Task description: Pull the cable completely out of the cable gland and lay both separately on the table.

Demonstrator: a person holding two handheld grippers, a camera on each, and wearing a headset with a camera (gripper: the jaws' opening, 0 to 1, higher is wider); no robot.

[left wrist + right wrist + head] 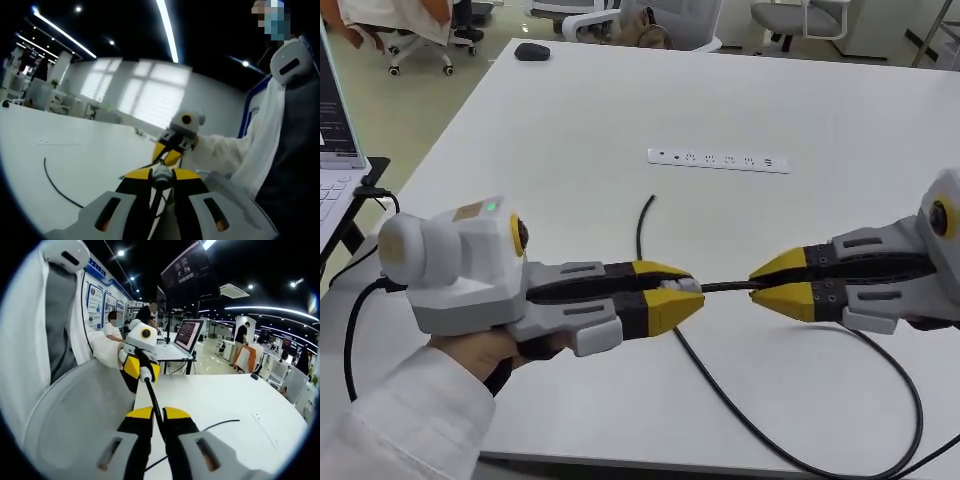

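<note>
Centre frame: left claw (692, 296) grips the cable gland (676, 288), right claw (757, 280) pinches the cable (725, 286); best pulled straight apart.

Your work surface is a white table (800, 100) with a smooth, matte top. A white power strip (717, 160) lies flat towards the middle, its length running across your view. A black mouse (531, 52) sits well apart from it, near the far edge. A black cable (639, 232) also rests on the top. Its free end lies near the power strip, on your side, and a wide loop sweeps over the near right part.
</note>
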